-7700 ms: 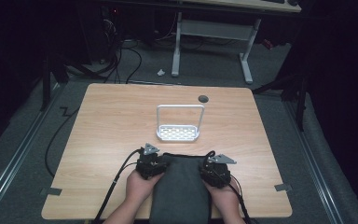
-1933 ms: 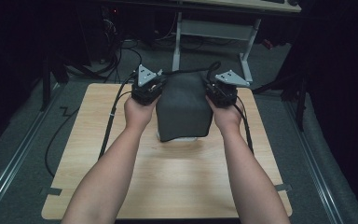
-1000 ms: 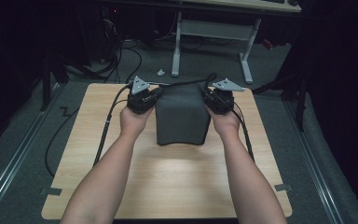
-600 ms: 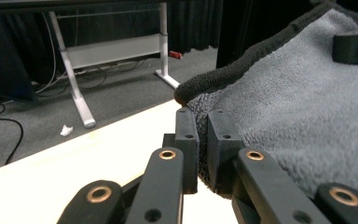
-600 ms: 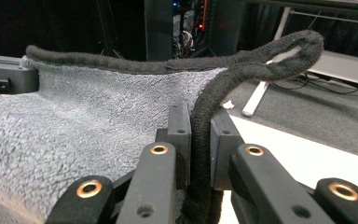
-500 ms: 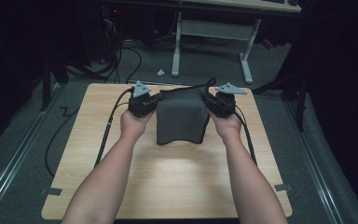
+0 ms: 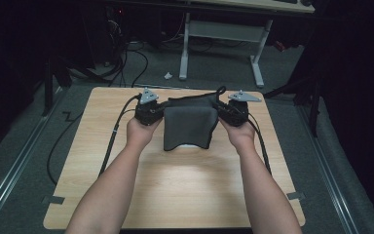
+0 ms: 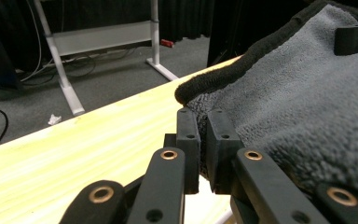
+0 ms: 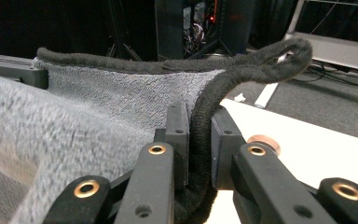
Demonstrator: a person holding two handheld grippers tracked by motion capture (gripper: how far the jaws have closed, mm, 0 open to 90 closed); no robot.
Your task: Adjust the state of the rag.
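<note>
Dark grey fleece cloth (image 7: 190, 127) with thick black hem hangs over the desk (image 7: 175, 185); left gripper (image 8: 204, 135) and right gripper (image 9: 200, 135) jaws clamp its top corners.

High view looking down on table (image 7: 175, 195), both claw views close, level, sharing grey towel (image 7: 190, 124).

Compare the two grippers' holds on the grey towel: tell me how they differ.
The left gripper pinches the grey towel just below its black hem, on the fleece face. The right gripper clamps the thick black hem itself, and its jaws stand slightly wider, having just opened a little. Both grip a far corner, holding the towel stretched between them above the wooden table.
</note>
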